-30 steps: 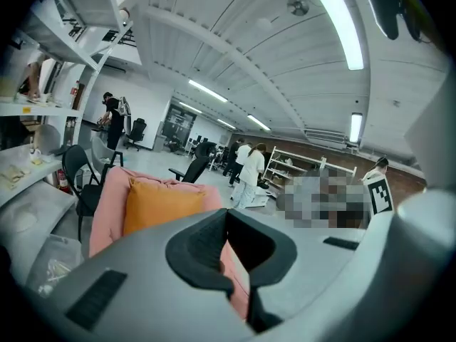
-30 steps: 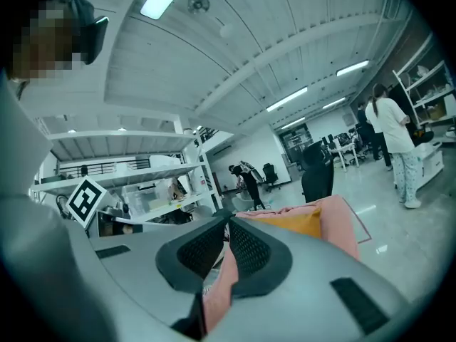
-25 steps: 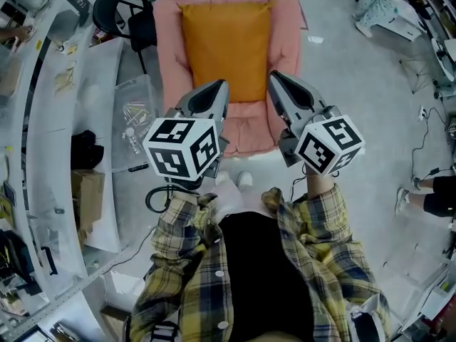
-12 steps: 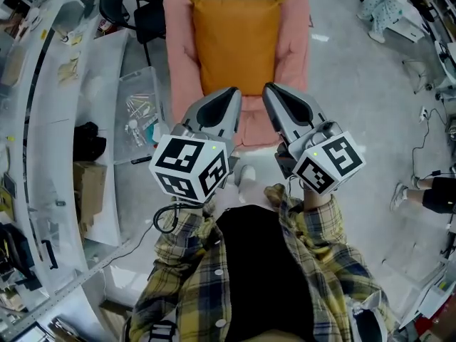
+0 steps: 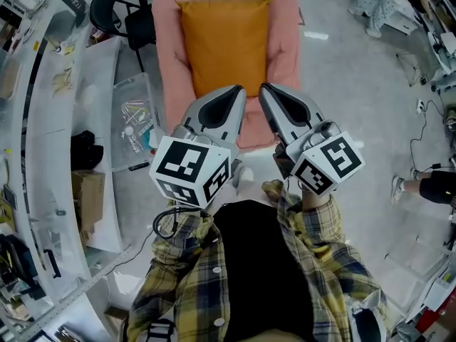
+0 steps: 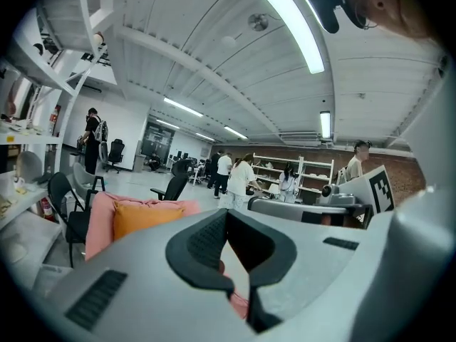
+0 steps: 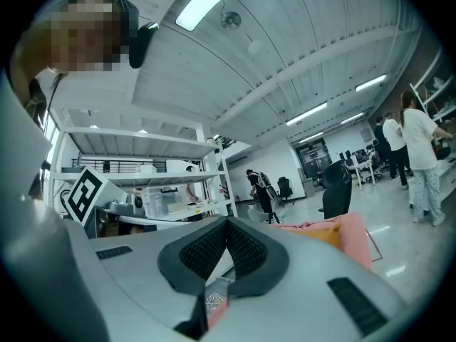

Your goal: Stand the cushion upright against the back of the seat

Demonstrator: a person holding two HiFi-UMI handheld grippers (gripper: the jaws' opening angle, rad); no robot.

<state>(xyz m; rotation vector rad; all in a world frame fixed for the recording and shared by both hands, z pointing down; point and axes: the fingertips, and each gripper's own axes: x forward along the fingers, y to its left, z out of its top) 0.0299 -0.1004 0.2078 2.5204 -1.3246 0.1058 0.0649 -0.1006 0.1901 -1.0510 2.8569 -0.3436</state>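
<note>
An orange cushion [image 5: 224, 45] stands against the back of the pink padded seat [image 5: 286, 48]; it also shows in the left gripper view [image 6: 142, 218] and the right gripper view [image 7: 324, 232]. My left gripper [image 5: 237, 91] and right gripper [image 5: 264, 91] hover side by side over the seat's front edge, below the cushion and apart from it. Both are shut with nothing between the jaws, as the left gripper view [image 6: 228, 218] and the right gripper view [image 7: 228, 228] show. The seat's front part is hidden behind the grippers.
A clear plastic box [image 5: 135, 116] of small parts lies on the floor left of the seat. A black chair [image 5: 114, 13] stands behind it. A curved white table [image 5: 50, 120] runs along the left, with a cardboard box [image 5: 85, 194]. Several people stand far off [image 6: 239, 180].
Both grippers have drawn closer together, their tips now almost side by side, and sit slightly nearer me. The cushion has stayed upright against the seat back.
</note>
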